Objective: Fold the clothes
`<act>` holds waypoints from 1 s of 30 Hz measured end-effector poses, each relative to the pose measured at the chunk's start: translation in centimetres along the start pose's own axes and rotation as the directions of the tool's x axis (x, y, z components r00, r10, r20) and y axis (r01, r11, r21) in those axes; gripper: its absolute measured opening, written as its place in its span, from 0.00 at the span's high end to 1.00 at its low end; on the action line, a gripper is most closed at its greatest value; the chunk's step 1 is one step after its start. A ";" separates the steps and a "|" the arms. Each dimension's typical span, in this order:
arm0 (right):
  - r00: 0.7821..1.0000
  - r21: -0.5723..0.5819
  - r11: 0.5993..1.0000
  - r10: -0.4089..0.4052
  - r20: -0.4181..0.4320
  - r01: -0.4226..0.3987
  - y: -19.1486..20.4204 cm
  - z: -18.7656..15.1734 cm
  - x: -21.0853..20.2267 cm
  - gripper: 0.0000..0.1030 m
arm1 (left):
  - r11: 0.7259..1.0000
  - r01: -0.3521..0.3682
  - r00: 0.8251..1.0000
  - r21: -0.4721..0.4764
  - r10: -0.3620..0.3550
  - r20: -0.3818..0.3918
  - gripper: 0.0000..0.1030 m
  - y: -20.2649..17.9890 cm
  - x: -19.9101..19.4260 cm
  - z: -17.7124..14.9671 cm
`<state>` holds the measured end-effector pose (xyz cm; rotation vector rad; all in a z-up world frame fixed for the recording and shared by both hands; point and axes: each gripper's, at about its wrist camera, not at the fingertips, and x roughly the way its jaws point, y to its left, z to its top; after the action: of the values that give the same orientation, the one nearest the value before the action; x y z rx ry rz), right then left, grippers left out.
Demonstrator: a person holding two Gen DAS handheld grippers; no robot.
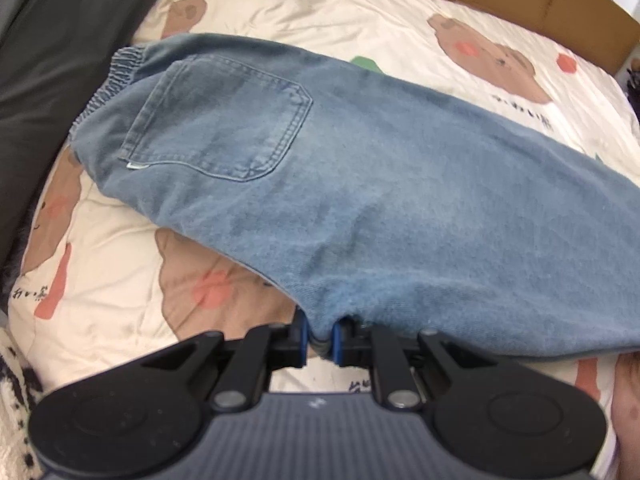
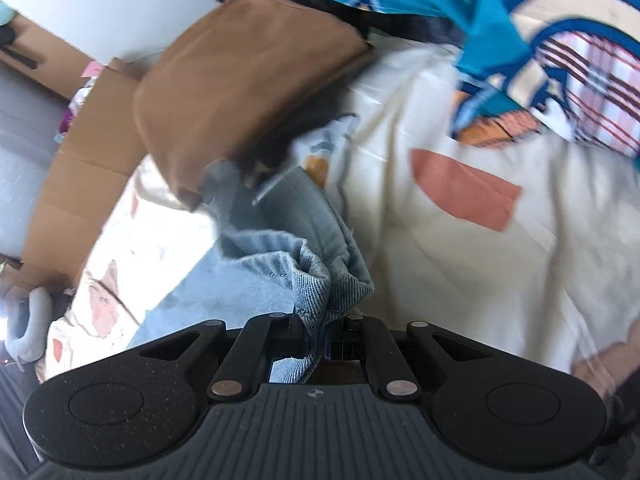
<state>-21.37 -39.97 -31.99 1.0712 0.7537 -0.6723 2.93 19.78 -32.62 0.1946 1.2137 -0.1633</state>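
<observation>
Jeans (image 1: 360,184) lie spread across a cream quilt (image 1: 360,12) printed with brown bears and coral patches. In the left wrist view the elastic waistband sits at upper left, near a dark grey cloth (image 1: 60,60) that runs along the quilt's left edge. One back pocket (image 1: 220,120) faces up, with pale stitching and a small tag at its lower corner. The denim runs from the waistband down and to the right, out of frame.

Left gripper (image 1: 320,340): jaws drawn close together and clamped on the lower edge of the jeans. A fold of denim sits pinched between the blue pads (image 1: 303,336). The fabric rises slightly from the quilt at that point.

Right gripper (image 2: 320,340): jaws nearly together, clamped on a bunched denim end, which shows twill weave and a rolled hem. A strip of the same fabric passes down between the fingers toward the gripper body. The picture is blurred.

Beyond the right gripper a brown garment (image 2: 240,80) lies over the far part of the denim. A teal patterned cloth (image 2: 520,40) with plaid and orange panels covers the upper right of the quilt. Cardboard (image 2: 80,160) stands along the left side in that view; in the left wrist view cardboard also borders the quilt's top right edge.
</observation>
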 end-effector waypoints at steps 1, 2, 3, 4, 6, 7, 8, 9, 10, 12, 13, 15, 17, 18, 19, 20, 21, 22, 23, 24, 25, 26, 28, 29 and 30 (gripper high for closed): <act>1.000 0.010 1.000 -0.009 -0.002 0.009 -0.4 -0.2 0.1 0.95 | 1.000 0.001 1.000 0.002 -0.001 -0.004 0.89 0.0 0.1 0.2; 1.000 0.021 1.000 -0.017 -0.005 0.017 -0.8 -0.3 0.3 0.95 | 1.000 0.003 1.000 0.002 -0.003 -0.007 0.89 0.2 0.3 0.3; 1.000 0.031 0.999 -0.023 -0.007 0.024 -1.2 -0.5 0.5 0.95 | 1.000 0.003 1.000 0.003 -0.003 -0.010 0.89 0.3 0.4 0.6; 1.000 0.039 0.999 -0.027 -0.010 0.028 -1.6 -0.6 0.7 0.95 | 1.000 0.003 1.000 0.004 -0.003 -0.014 0.89 0.4 0.6 0.8; 0.999 0.052 0.998 -0.035 -0.018 0.036 -2.1 -0.8 1.1 0.95 | 1.000 0.003 1.000 0.005 -0.003 -0.015 0.89 0.4 0.9 1.0; 0.999 0.063 0.997 -0.038 -0.021 0.039 -2.3 -0.8 1.2 0.95 | 1.000 0.004 1.000 0.005 -0.004 -0.014 0.89 0.4 0.9 1.1; 0.999 0.070 0.997 -0.038 -0.023 0.040 -2.4 -0.8 1.1 0.95 | 1.000 0.008 1.000 0.004 -0.008 -0.010 0.89 0.5 0.6 1.3; 0.999 0.069 0.997 -0.036 -0.021 0.038 -2.3 -0.7 0.9 0.95 | 1.000 0.012 1.000 0.002 -0.012 -0.007 0.89 0.6 0.3 1.5; 0.999 0.063 0.997 -0.034 -0.017 0.035 -2.1 -0.6 0.5 0.95 | 1.000 0.019 1.000 -0.002 -0.019 -0.005 0.89 0.8 0.0 1.7; 0.999 0.062 0.997 -0.034 -0.009 0.034 -2.1 -0.3 -0.3 0.95 | 1.000 0.030 1.000 -0.005 -0.030 -0.004 0.89 0.9 -0.4 1.8; 0.999 0.067 0.997 -0.037 -0.006 0.037 -2.2 -0.1 -0.7 0.95 | 1.000 0.032 0.999 0.000 -0.032 -0.007 0.89 0.7 -0.2 1.6; 0.998 0.084 0.995 -0.054 -0.007 0.055 -2.9 0.1 -0.6 0.95 | 0.999 0.029 0.999 0.013 -0.029 -0.020 0.88 0.5 0.6 1.4; 0.997 0.112 0.991 -0.070 -0.017 0.071 -3.6 -0.2 0.2 0.94 | 1.000 0.025 0.999 0.004 -0.024 -0.043 0.88 0.8 2.4 1.3; 0.997 0.123 0.989 -0.079 -0.023 0.081 -4.0 -0.4 0.7 0.94 | 1.000 0.020 0.998 0.005 -0.020 -0.052 0.88 0.8 3.0 1.4; 0.995 0.132 0.987 -0.090 -0.030 0.093 -4.2 -0.4 1.2 0.94 | 1.000 0.016 0.998 0.005 -0.015 -0.061 0.88 0.8 3.6 1.5; 0.994 0.145 0.984 -0.100 -0.038 0.105 -4.4 -0.4 1.7 0.93 | 1.000 0.012 0.998 0.006 -0.011 -0.070 0.88 0.8 4.1 1.6; 0.993 0.148 0.982 -0.110 -0.043 0.115 -4.5 -0.4 1.9 0.92 | 1.000 0.011 0.997 0.010 -0.010 -0.075 0.88 0.9 4.5 1.8; 0.992 0.140 0.982 -0.120 -0.046 0.125 -4.5 -0.3 2.1 0.90 | 1.000 0.011 0.997 0.014 -0.010 -0.079 0.88 1.0 4.7 1.9; 0.990 0.132 0.982 -0.131 -0.048 0.136 -4.5 -0.2 2.2 0.87 | 1.000 0.011 0.996 0.018 -0.010 -0.083 0.88 1.0 4.9 2.0; 0.989 0.129 0.981 -0.141 -0.051 0.147 -4.6 -0.1 2.3 0.85 | 1.000 0.012 0.996 0.017 -0.010 -0.087 0.88 1.2 5.2 2.1; 0.987 0.130 0.979 -0.152 -0.055 0.158 -4.7 0.0 2.2 0.79 | 1.000 0.012 0.996 0.016 -0.011 -0.091 0.88 1.2 5.4 2.2; 0.984 0.136 0.975 -0.170 -0.053 0.176 -4.9 0.1 2.1 0.70 | 1.000 0.010 0.996 0.011 -0.009 -0.094 0.88 1.3 5.6 2.3; 0.975 0.156 0.963 -0.218 -0.039 0.222 -5.4 0.3 1.5 0.65 | 1.000 0.010 0.996 -0.007 -0.011 -0.094 0.87 1.5 5.6 2.6; 0.972 0.162 0.958 -0.232 -0.037 0.235 -5.6 0.5 1.2 0.64 | 1.000 0.011 0.996 -0.016 -0.012 -0.093 0.85 1.6 5.6 2.7; 0.969 0.161 0.956 -0.243 -0.035 0.246 -5.7 0.6 0.9 0.64 | 1.000 0.014 0.996 -0.021 -0.016 -0.090 0.84 1.8 5.4 2.8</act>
<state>-25.18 -42.54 -35.46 1.1432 0.8636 -0.9520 7.70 20.76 -36.62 0.1764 1.3067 -0.1561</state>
